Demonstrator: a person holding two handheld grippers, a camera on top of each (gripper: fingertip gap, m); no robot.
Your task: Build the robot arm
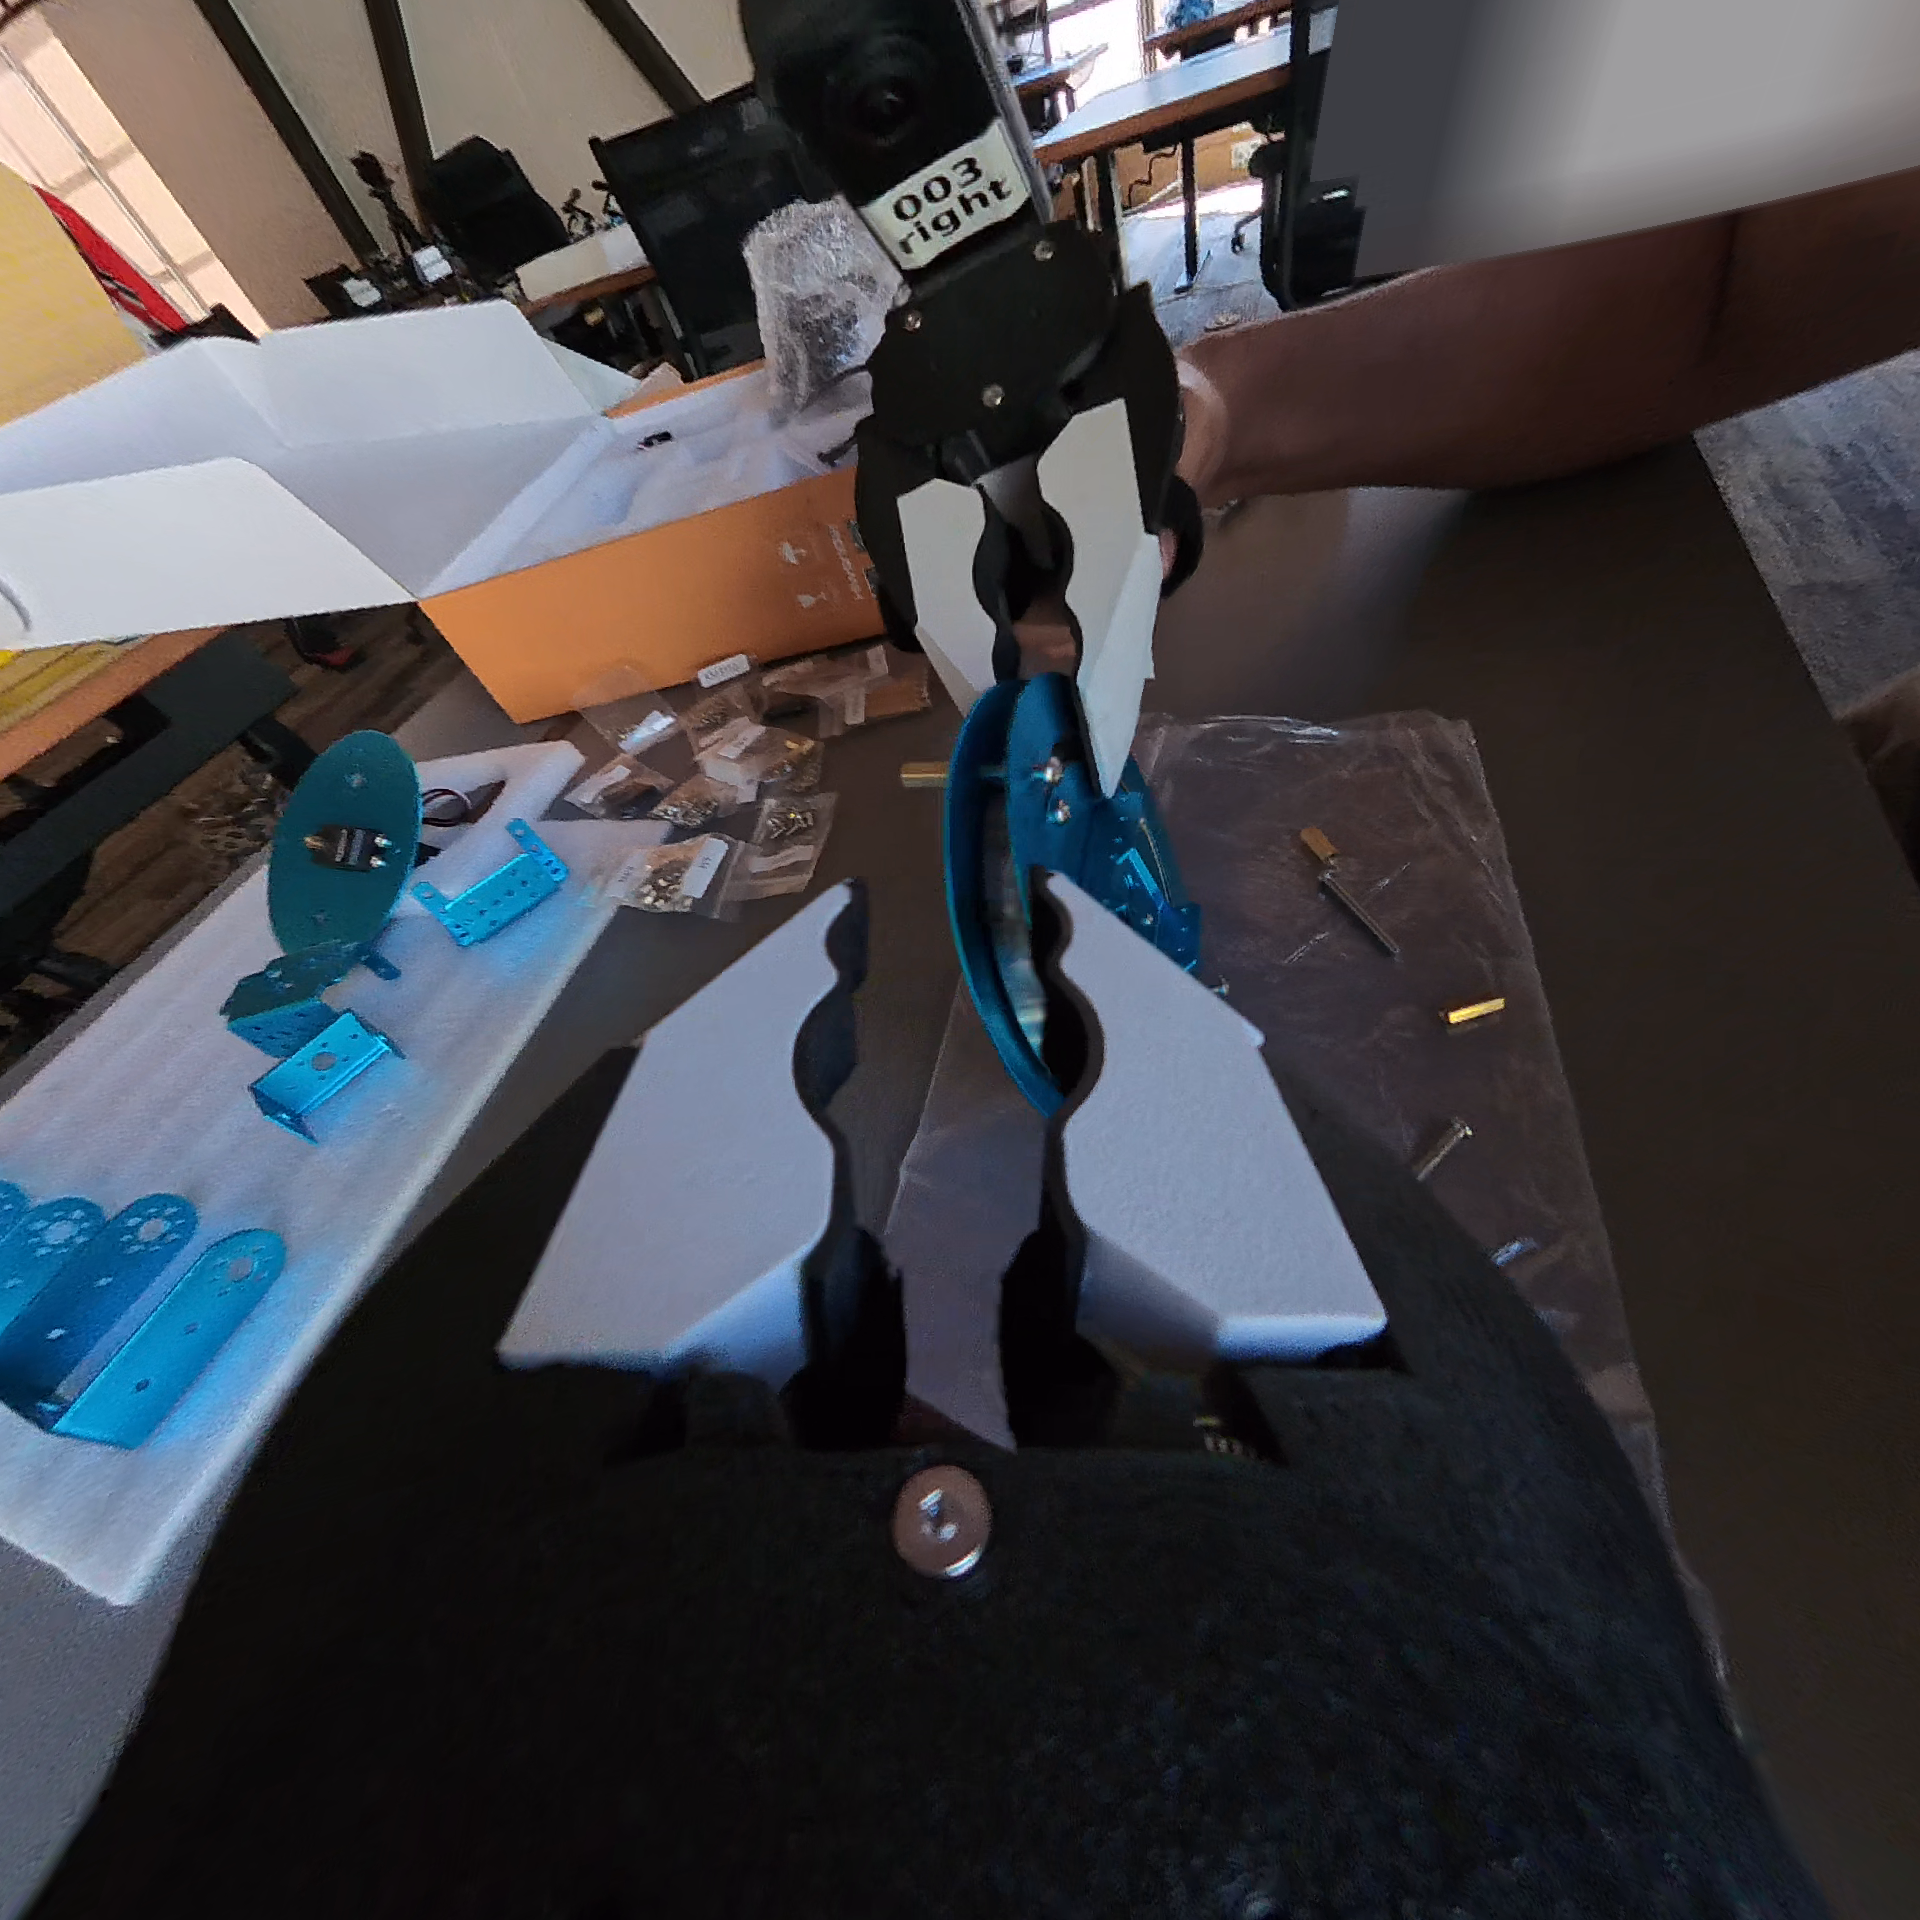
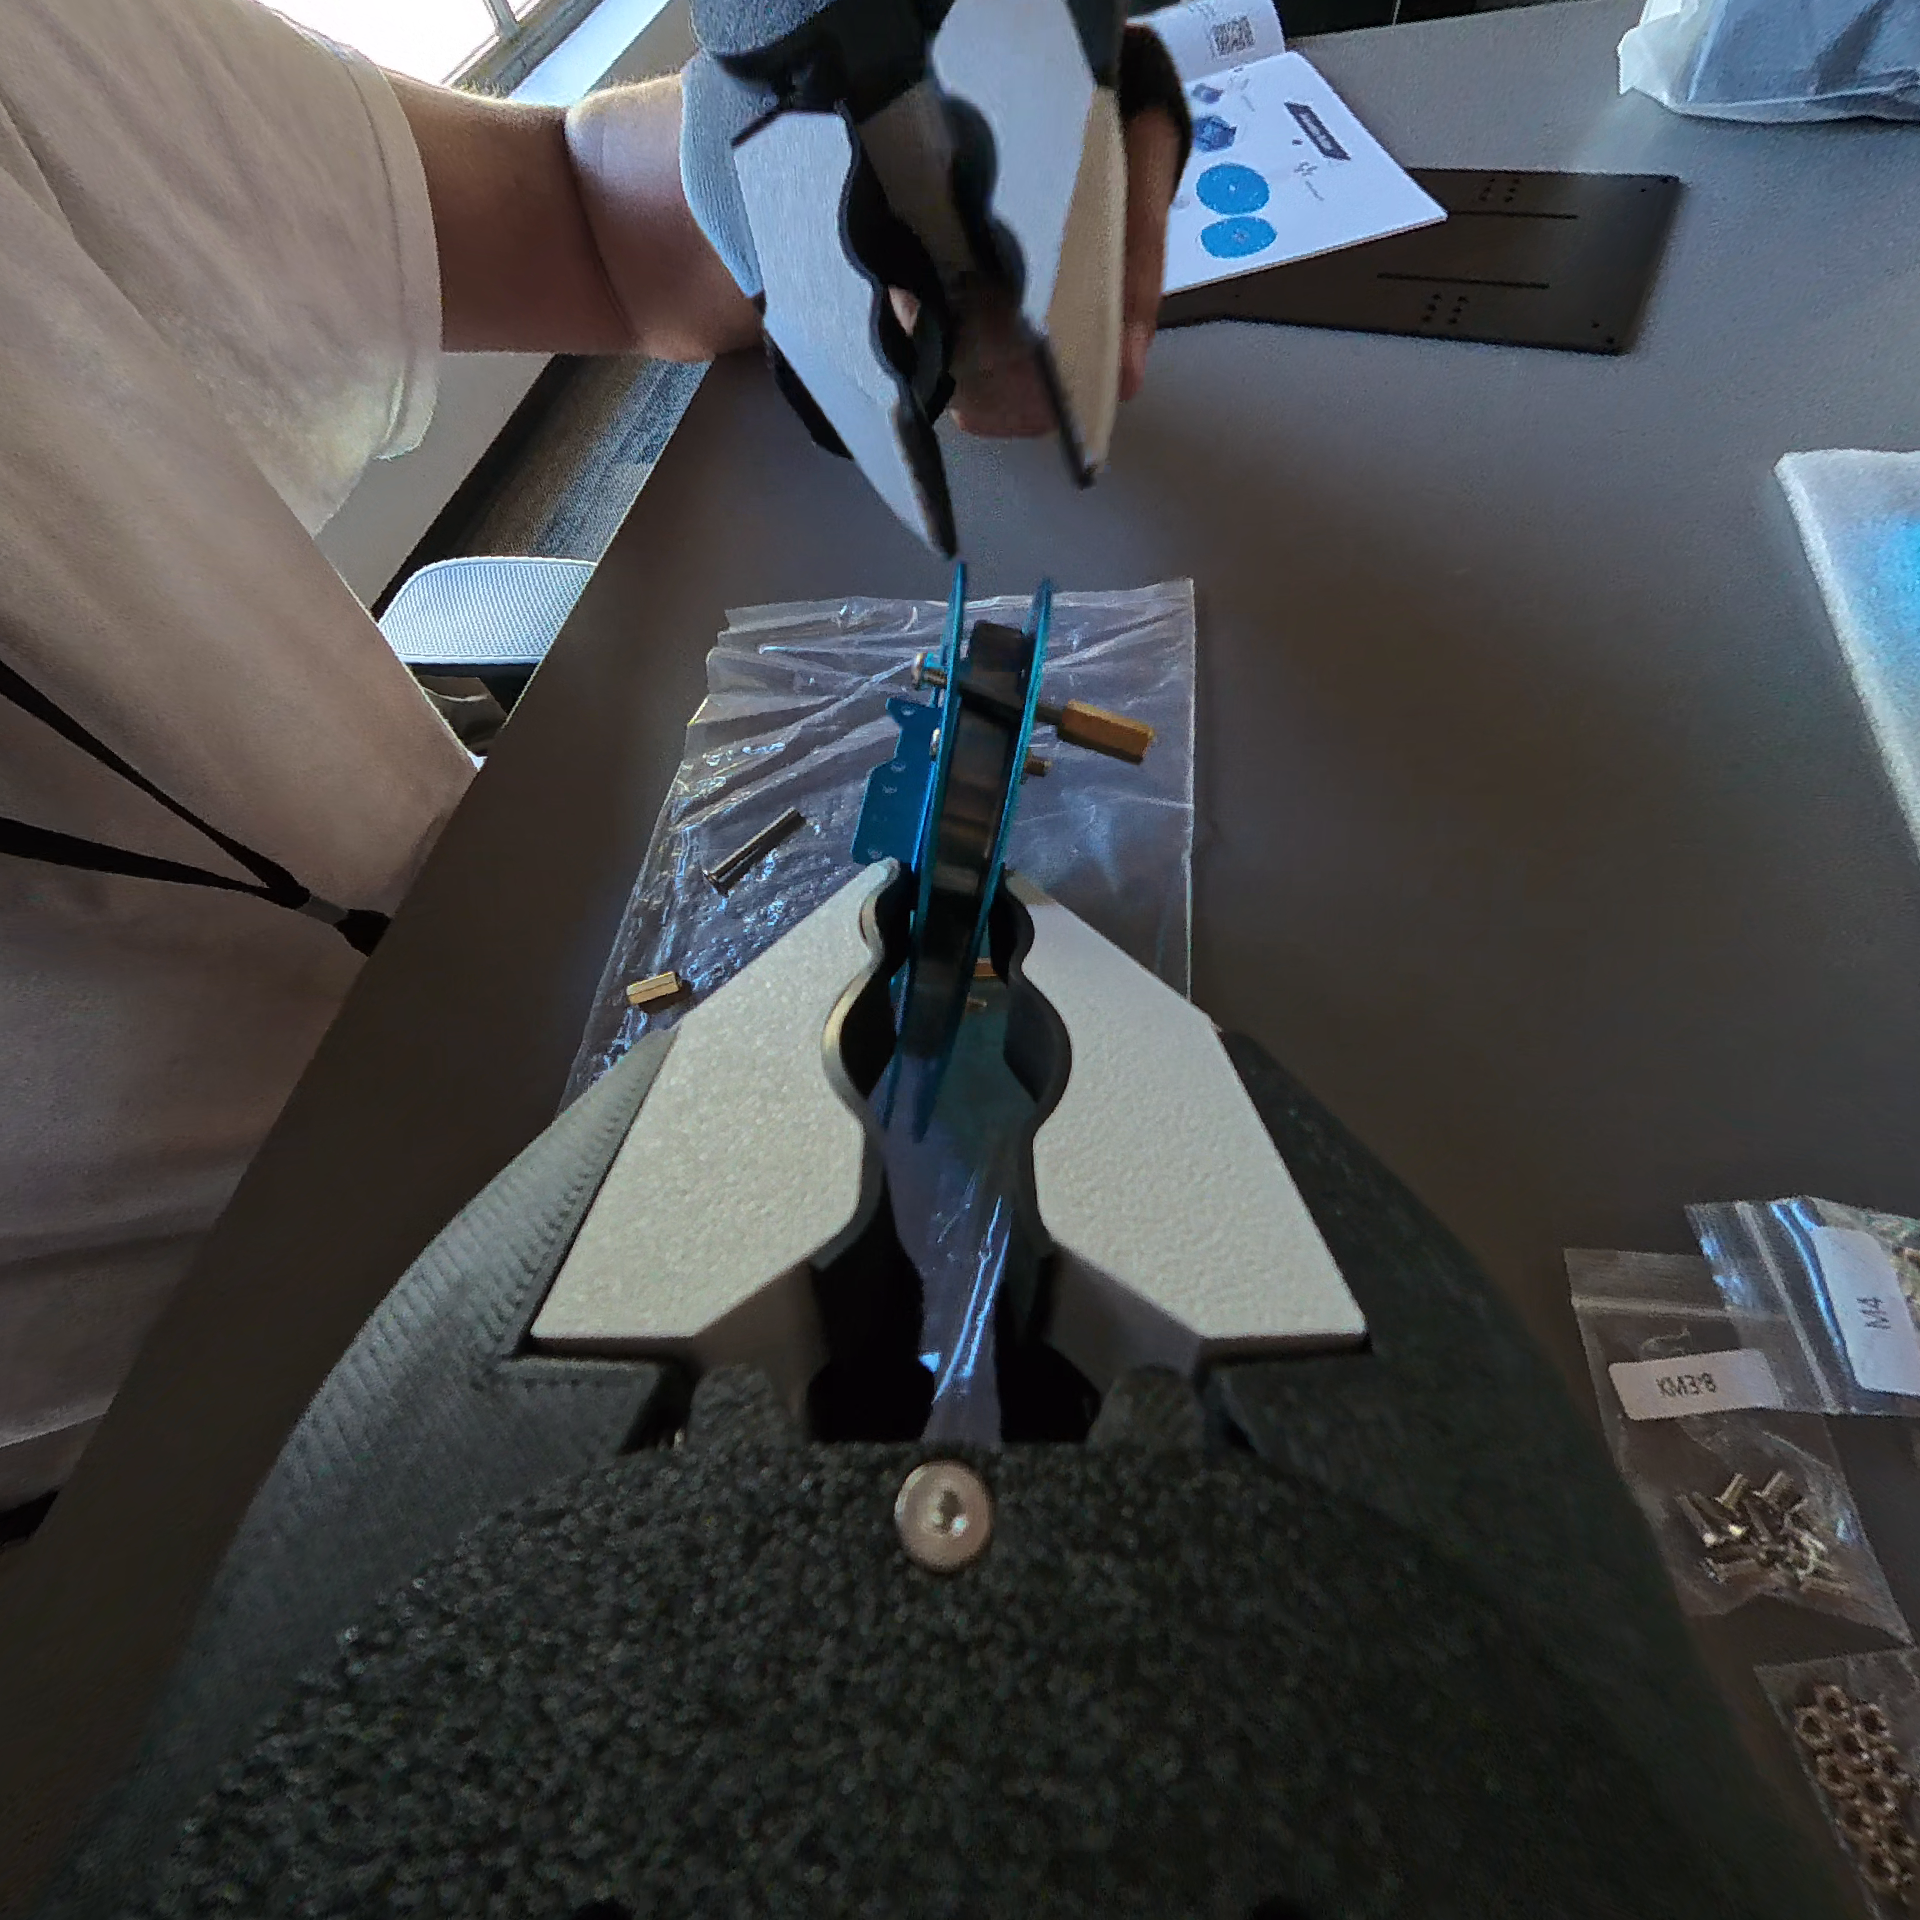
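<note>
**A:** Start wide. What lies around my tools?

**B:** A grey table [image 2: 1455, 727] under both. To the outer side of your left gripper [image 1: 951, 935] sits a white foam tray [image 1: 312, 1143] of blue brackets [image 1: 322, 1070], and beyond it an open orange box [image 1: 665, 613]. A clear plastic bag [image 2: 1101, 831] lies flat directly below both tools, with loose screws and brass standoffs [image 2: 655, 989] scattered on it.

**A:** And the piece itself?

**B:** The blue disc assembly [image 2: 966, 831] — two thin round plates with a dark part sandwiched between them — stands on edge above the bag. Your right gripper [image 2: 951, 914] is clamped on its near rim, so the discs run straight out ahead along the fingers, edge-on to that camera. A brass post sticks out sideways from the right-hand plate.

**A:** My left?

**B:** It faces the right one from the opposite end, jaws apart and holding nothing. In the left wrist view the assembly sits just ahead and off toward the right finger [image 1: 1143, 1122], which overlaps the rim — I cannot tell whether it touches. In the right wrist view the left tool's tips hang just above the disc's far edge, with a sliver of gap.

**A:** So the right is the nearer.

**B:** Yes, it carries the piece; the left is close, not gripping.
</note>
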